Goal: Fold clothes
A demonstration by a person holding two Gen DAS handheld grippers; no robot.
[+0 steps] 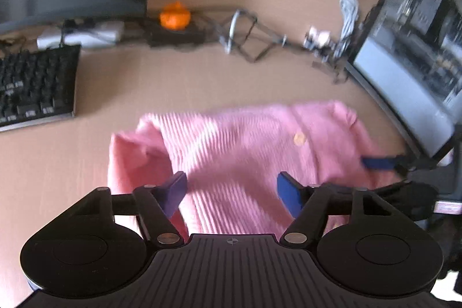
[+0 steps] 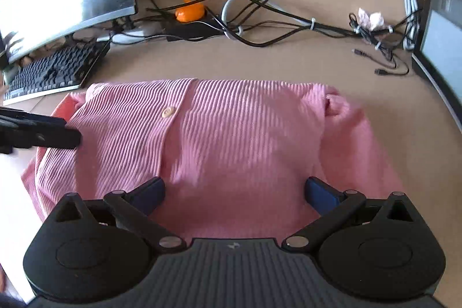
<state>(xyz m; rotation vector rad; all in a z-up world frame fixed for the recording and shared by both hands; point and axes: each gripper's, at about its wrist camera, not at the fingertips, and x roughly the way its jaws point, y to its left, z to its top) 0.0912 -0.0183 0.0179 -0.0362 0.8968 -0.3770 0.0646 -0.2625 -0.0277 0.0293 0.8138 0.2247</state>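
Both grippers, left (image 1: 231, 192) and right (image 2: 234, 192), hang wide open, holding nothing, over our pink ribbed cardigan (image 2: 231, 134), lying compactly mid-desk (image 2: 288, 62).

Left wrist view: looks down close over the pink ribbed cardigan (image 1: 231, 152), facing the desk's (image 1: 202, 77) far edge (blurred).
Right wrist view: same near, downward facing.
Shared: cardigan, keyboard (image 2: 55, 71), orange object (image 2: 189, 12).
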